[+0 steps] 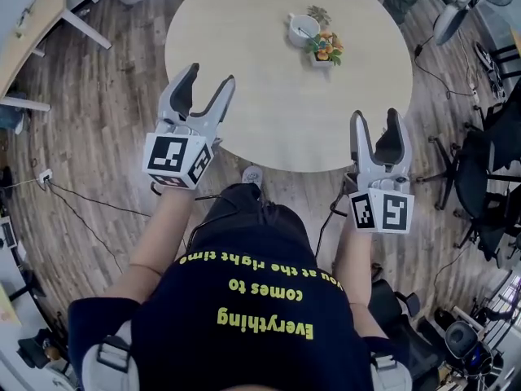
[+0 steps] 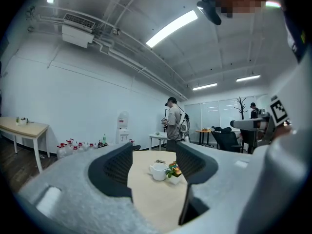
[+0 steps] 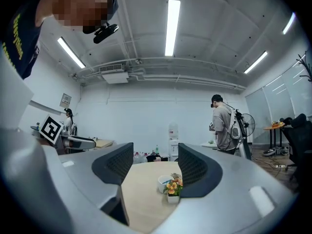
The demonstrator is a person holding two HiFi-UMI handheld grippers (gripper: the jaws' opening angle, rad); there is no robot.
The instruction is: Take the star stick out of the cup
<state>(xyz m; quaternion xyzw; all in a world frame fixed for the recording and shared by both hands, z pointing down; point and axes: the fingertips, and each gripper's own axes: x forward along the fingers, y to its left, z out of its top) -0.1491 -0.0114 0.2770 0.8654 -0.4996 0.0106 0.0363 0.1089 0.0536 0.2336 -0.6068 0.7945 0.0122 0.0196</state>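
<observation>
Your left gripper and right gripper both gape empty at the table's near edge, aimed at the far cup beside the flowers, star stick presumably inside, ready for reaching.

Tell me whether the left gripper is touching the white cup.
Apart. The head view shows the left gripper at the table's near edge, with bare tabletop between its open fingers and the cup.
</observation>
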